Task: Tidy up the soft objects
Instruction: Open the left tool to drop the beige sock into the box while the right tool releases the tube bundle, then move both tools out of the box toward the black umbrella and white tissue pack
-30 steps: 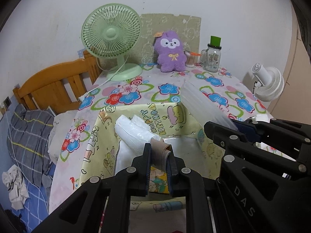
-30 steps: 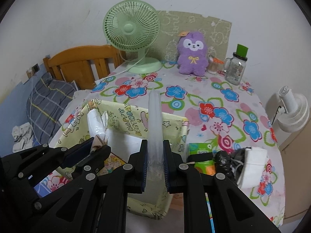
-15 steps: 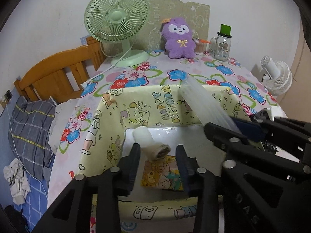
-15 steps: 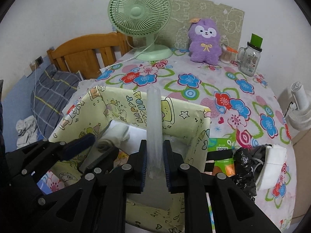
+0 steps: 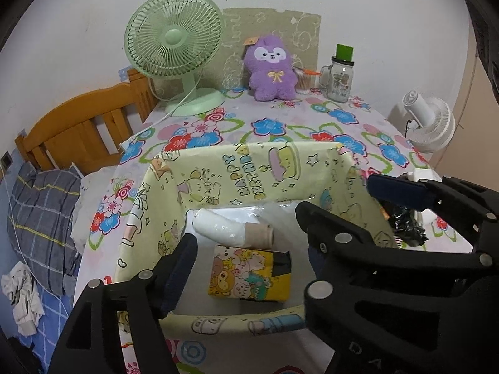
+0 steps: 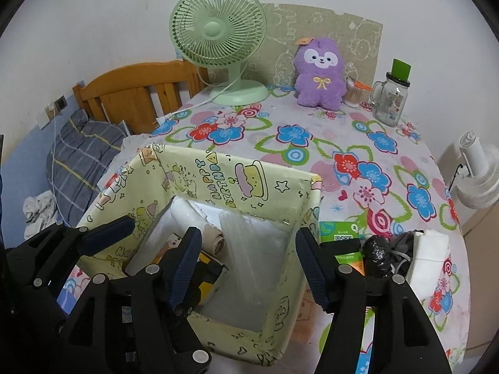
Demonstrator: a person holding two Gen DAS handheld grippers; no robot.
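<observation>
A yellow cartoon-print fabric box (image 5: pixel 249 162) (image 6: pixel 237 180) stands on the flowered table. Inside it lie a white roll with a beige end (image 5: pixel 224 227) (image 6: pixel 215 240), a cartoon-print tissue pack (image 5: pixel 249 277) (image 6: pixel 209 277) and a clear plastic pack (image 6: pixel 265 233). My left gripper (image 5: pixel 249 246) hangs over the box's near side. Its jaws are opening, with the roll and tissue pack below them and untouched. My right gripper (image 6: pixel 249 246) is over the box's right half. Its jaws are opening above the clear pack, free of it. The right gripper's finger (image 5: pixel 327 230) hides the left gripper's right finger.
At the back stand a green fan (image 6: pixel 218 31), a purple plush toy (image 6: pixel 319 74) and a glass jar with a green lid (image 6: pixel 389 99). Right of the box lie a green packet (image 6: pixel 340 233), a black bag (image 6: pixel 377 255) and a white cloth (image 6: pixel 427 252). A wooden headboard (image 5: pixel 78 124) is at left.
Both grippers have opened. The roll has dropped from the left gripper into the box. The clear pack has left the right gripper and lies in the box.
</observation>
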